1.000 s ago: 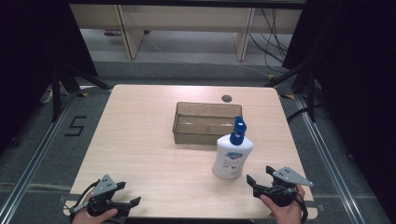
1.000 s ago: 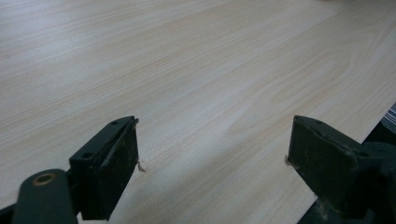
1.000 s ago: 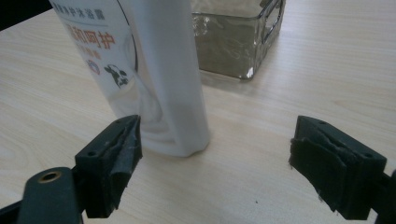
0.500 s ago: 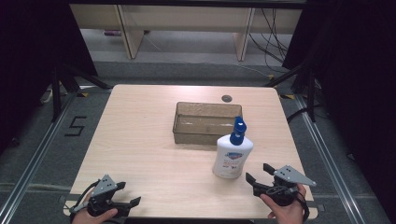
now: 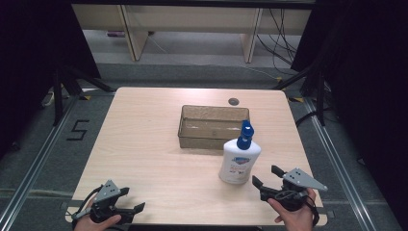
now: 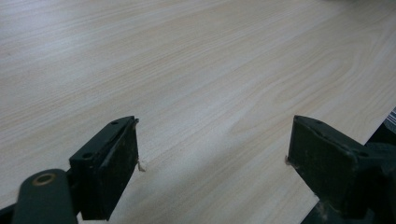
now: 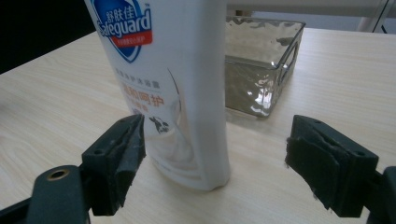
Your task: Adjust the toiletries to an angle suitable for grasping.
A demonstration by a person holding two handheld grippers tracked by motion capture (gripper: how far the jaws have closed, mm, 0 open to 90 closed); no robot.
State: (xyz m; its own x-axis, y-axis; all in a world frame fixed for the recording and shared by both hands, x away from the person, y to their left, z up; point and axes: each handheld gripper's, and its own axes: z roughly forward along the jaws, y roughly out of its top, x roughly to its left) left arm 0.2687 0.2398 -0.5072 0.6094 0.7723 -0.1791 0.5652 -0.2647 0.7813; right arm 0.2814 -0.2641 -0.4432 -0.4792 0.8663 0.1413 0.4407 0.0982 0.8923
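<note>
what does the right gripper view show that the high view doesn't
Right gripper view: the printed label on the white bottle up close, and the right gripper with jaws open, the bottle's base ahead of the gap, untouched. High view: the bottle's blue pump top, the left gripper open at the near left corner, and the floor marking. Both: bottle, clear tray, wooden table.

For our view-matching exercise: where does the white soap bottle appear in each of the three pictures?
High view: the soap bottle stands right of centre, just in front of the clear tray.
Left gripper view: bare table ahead of the open claw.
Right gripper view: the bottle fills the upper left, before the open claw.
Shared landmark: the tray behind the bottle.
</note>
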